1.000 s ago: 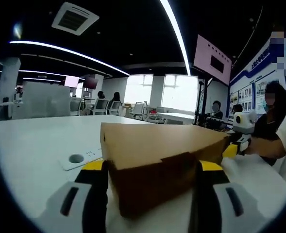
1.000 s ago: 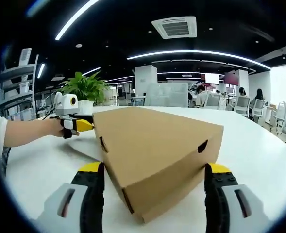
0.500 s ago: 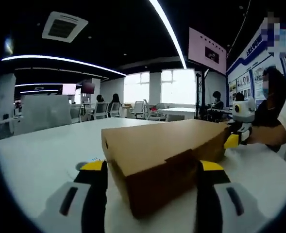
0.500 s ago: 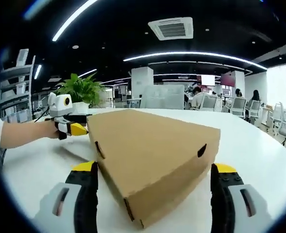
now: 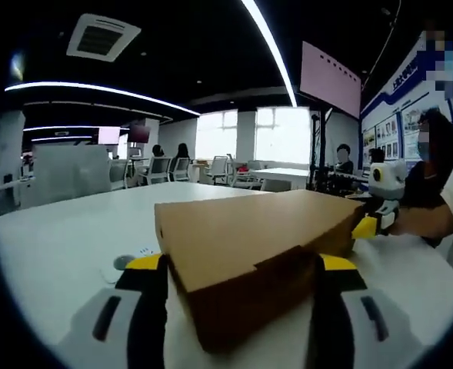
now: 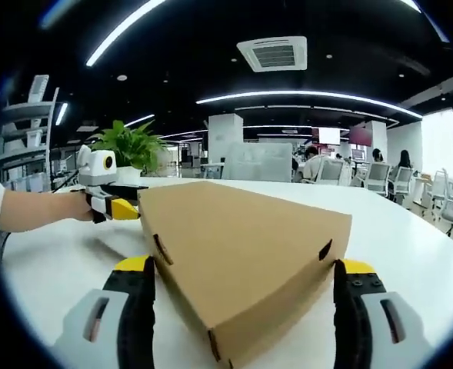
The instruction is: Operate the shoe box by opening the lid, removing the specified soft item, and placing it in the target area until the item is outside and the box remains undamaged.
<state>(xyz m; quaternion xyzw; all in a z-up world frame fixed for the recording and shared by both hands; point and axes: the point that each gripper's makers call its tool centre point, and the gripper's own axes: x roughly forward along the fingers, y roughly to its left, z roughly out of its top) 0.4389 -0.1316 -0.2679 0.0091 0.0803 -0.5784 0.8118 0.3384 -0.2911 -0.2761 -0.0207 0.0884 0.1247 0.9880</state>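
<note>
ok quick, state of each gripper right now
left gripper: open, fingers either side of the shoe box corner.
right gripper: open, fingers straddling the opposite corner.

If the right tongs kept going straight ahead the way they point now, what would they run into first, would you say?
Most likely the cardboard shoe box: its near corner already sits between the open jaws of the right tongs. How close it sits is hard to judge.

Left tool (image 5: 240, 265): jaws spread wide, one on each side of the shoe box (image 5: 249, 242) corner, low over the surface.
Right tool (image 6: 241, 269): jaws spread wide, flanking the opposite corner of the box.
Left hand (image 6: 76, 206): gripping its tool at the box's far end, forearm level.
Right hand (image 5: 411, 227): holding its tool beside the box's far end.
</note>
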